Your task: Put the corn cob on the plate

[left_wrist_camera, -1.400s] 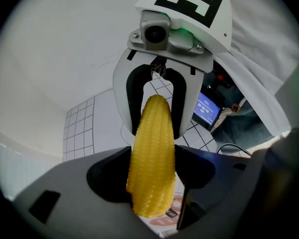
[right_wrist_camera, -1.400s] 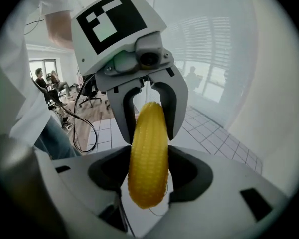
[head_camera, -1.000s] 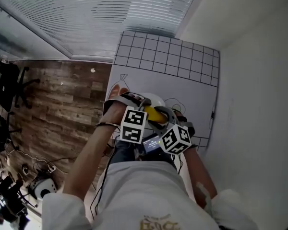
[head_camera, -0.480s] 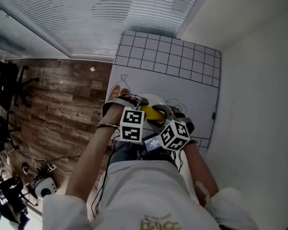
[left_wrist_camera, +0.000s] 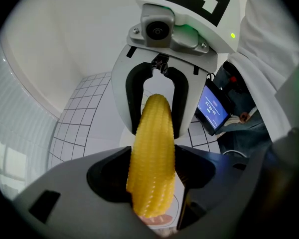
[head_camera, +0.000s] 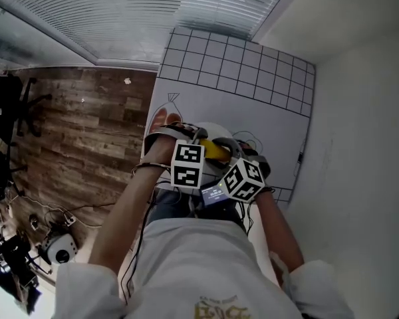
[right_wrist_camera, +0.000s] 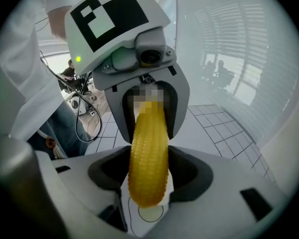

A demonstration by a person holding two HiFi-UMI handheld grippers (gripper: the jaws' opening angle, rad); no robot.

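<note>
A yellow corn cob [head_camera: 215, 150] is held level between both grippers, just above a white plate [head_camera: 217, 129] on the mat. The cob [left_wrist_camera: 152, 153] runs straight out from my left gripper [left_wrist_camera: 150, 185], which is shut on its near end. Its far end sits in the jaws of the right gripper [left_wrist_camera: 158, 108] facing me. From the other side the cob [right_wrist_camera: 148, 153] leaves my right gripper [right_wrist_camera: 148, 185], shut on it, and reaches the left gripper [right_wrist_camera: 147, 108]. Most of the plate is hidden under the grippers.
A white mat [head_camera: 239, 85] with a black grid and outline drawings covers the table. A white wall [head_camera: 359, 111] borders it on the right. Wooden floor [head_camera: 86, 145] with office chairs [head_camera: 10, 105] and cables lies to the left.
Both grippers and the cob between them have drifted slightly further out over the mat. The grip on the cob is unchanged.
</note>
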